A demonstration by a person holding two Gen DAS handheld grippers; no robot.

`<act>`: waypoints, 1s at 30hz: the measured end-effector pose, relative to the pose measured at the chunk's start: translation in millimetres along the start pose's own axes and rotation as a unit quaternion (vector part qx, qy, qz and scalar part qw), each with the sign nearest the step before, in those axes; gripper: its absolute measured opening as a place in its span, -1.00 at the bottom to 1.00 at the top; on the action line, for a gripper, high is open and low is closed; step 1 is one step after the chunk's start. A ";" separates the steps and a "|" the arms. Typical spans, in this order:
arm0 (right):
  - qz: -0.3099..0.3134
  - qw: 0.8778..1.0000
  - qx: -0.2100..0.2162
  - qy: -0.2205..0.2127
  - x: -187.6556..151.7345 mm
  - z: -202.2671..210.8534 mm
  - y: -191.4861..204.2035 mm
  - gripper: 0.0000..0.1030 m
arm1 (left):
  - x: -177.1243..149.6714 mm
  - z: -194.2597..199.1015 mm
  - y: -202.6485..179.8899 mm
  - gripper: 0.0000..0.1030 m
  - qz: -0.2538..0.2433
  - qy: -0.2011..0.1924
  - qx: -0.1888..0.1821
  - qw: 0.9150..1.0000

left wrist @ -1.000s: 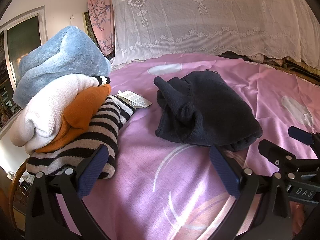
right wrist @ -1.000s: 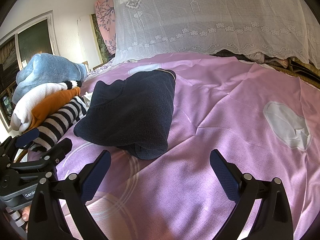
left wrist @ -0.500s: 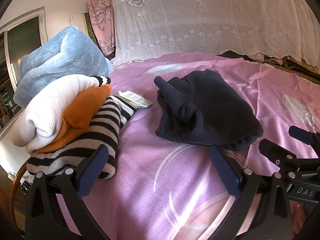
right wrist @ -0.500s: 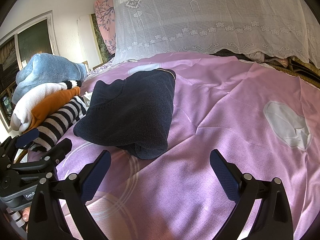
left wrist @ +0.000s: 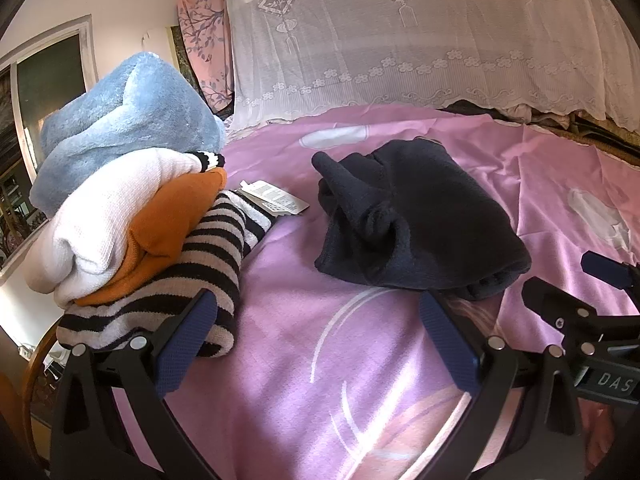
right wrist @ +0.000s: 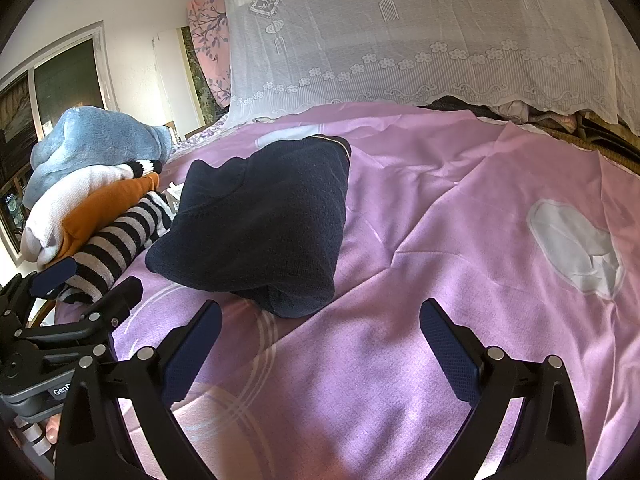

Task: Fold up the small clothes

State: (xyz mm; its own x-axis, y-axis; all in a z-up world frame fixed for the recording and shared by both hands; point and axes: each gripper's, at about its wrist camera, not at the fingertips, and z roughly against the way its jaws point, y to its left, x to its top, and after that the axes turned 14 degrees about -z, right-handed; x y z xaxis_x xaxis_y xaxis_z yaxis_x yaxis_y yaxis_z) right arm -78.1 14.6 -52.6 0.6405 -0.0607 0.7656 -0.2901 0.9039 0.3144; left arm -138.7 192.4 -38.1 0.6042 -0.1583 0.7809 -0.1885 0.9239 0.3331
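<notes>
Left wrist view first. Left gripper [left wrist: 318, 326] sitting low over the pink bedsheet [left wrist: 360, 360], jaws wide apart, nothing between the blue pads. Folded dark navy sweater [left wrist: 416, 220] lying on the sheet just ahead and a bit right of centre, one lumpy rolled bit sticking up on its left side, near edge close to the right fingertip. Off to the left, a leaning stack of folded clothes: black-and-white striped knit [left wrist: 188, 276] at the bottom, orange piece [left wrist: 176, 220] on that, white knit [left wrist: 104, 220] over it, fluffy light-blue fleece [left wrist: 120, 128] on top. Paper tag [left wrist: 276, 200] flat on the sheet between stack and sweater, touching the striped knit. White lace curtain [left wrist: 420, 32] hanging across the back. Right gripper [left wrist: 592, 300] poking in at the right edge, also apart.

Right wrist view. Right gripper [right wrist: 320, 326] spread wide over the bedsheet [right wrist: 440, 280], gripping nothing. Same navy sweater [right wrist: 264, 220] ahead and left of centre, looking neater from this side, folded front edge just beyond the left fingertip, not touching. Stack of clothes [right wrist: 92, 204] further left, well apart from this gripper, blue fleece [right wrist: 92, 140] topmost. Left gripper [right wrist: 76, 300] visible in the lower-left corner beside the striped knit [right wrist: 116, 248]. White patch printed on the sheet [right wrist: 576, 248] off to the right. Lace curtain [right wrist: 420, 40] at the back again.
</notes>
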 end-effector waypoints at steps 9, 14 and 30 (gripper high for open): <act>0.000 1.000 0.000 0.002 0.4 0.0 -1.5 0.93 | -0.3 1.1 -1.0 0.92 0.000 0.001 0.001 1.000; 0.000 1.000 0.001 0.003 1.0 -0.2 -2.1 0.93 | 0.3 0.3 -0.3 0.92 -0.001 -0.001 0.002 1.000; -0.001 1.000 0.001 0.004 0.5 0.7 -3.2 0.93 | 2.2 1.9 0.5 0.92 -0.001 -0.001 0.011 1.000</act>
State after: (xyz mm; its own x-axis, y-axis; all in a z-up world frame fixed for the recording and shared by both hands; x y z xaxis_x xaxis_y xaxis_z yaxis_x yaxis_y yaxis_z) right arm -77.4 11.4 -52.8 0.6463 -0.0583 0.7608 -0.2915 0.9026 0.3168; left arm -138.9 191.9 -35.2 0.6024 -0.1607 0.7818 -0.2048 0.9156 0.3460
